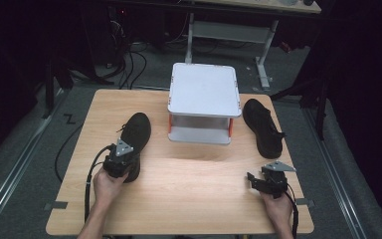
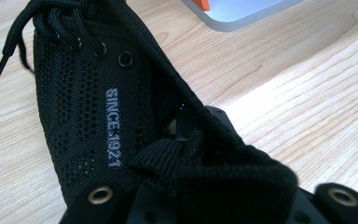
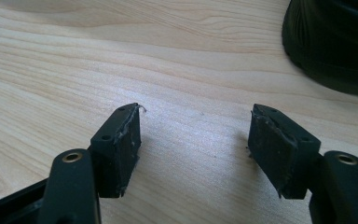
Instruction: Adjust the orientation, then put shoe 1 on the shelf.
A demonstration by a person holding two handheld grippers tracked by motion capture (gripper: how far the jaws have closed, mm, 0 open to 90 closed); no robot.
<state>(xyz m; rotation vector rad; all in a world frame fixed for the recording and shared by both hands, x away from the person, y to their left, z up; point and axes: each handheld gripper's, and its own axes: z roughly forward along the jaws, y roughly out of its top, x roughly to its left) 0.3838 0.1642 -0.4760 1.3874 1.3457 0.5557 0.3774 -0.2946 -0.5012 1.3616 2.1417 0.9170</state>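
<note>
— Left claw (image 1: pixel 125 160) clamped on the heel collar of the left shoe (image 1: pixel 135 133), pads pinching the padded rim beside the pull loop. Sits on the left half of the bench (image 1: pixel 189 191), toe pointing away, toward the far edge.

— Feel of that grip?

— Probably soft. Knit mesh upper, likely to fold and sag under a pinch; light overall, sole the stiffest part. Collar a fair place to hold, thick enough to bite on, though toe may droop once lifted. Loose laces apt to trail.

— Middle of the bench?

— White two-tier rack (image 1: pixel 204 89) with orange corner posts, standing at the far edge, between the two shoes.

— And further right?

— Right shoe (image 1: pixel 262 127) lying just beside the rack, untouched. Right claw (image 1: pixel 258 183) near the front edge, spread wide, nothing between the pads, resting close above bare wood, shoe heel a little way beyond.
</note>
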